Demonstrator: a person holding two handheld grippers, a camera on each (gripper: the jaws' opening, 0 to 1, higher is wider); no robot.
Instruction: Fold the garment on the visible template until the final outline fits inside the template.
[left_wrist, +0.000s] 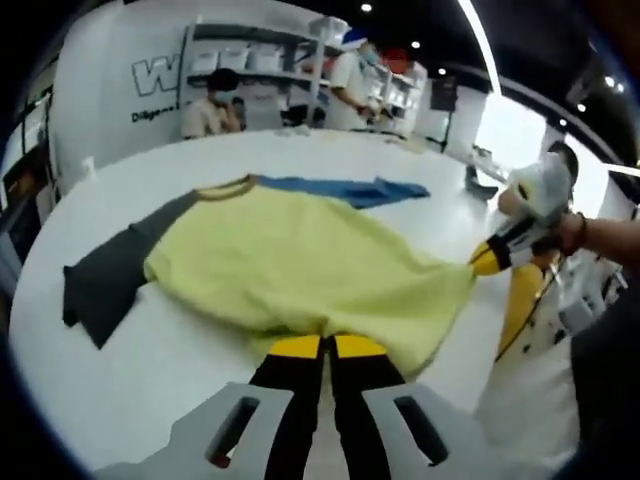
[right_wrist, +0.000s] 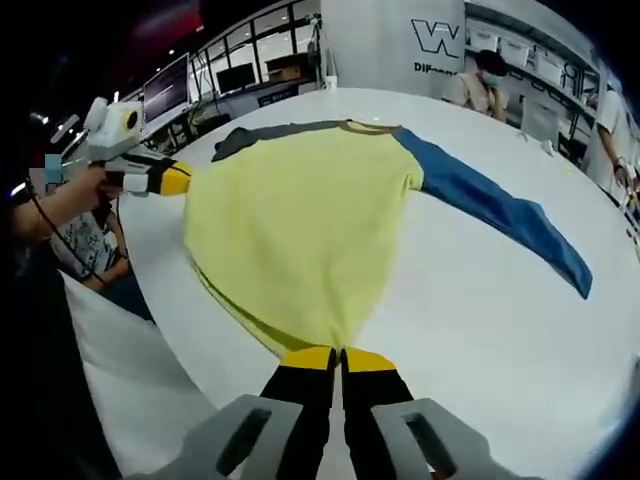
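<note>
A yellow T-shirt (left_wrist: 300, 260) with one dark grey sleeve (left_wrist: 110, 275) and one blue sleeve (left_wrist: 350, 188) lies spread on a white table (left_wrist: 120, 380). My left gripper (left_wrist: 326, 345) is shut on the shirt's hem at one bottom corner. My right gripper (right_wrist: 338, 356) is shut on the hem at the other bottom corner, and it comes into the left gripper view from the right (left_wrist: 490, 258). In the right gripper view the shirt (right_wrist: 300, 220) fans out ahead, blue sleeve (right_wrist: 500, 210) to the right, grey sleeve (right_wrist: 270, 132) at the far left, left gripper (right_wrist: 170, 178) at the shirt's edge.
The white table's rim (right_wrist: 160, 330) runs close beneath both grippers. People (left_wrist: 212, 105) sit and stand by white shelves (left_wrist: 260, 60) behind the table. A person's hand (right_wrist: 70, 200) holds the left gripper; monitors (right_wrist: 165, 90) stand beyond the table.
</note>
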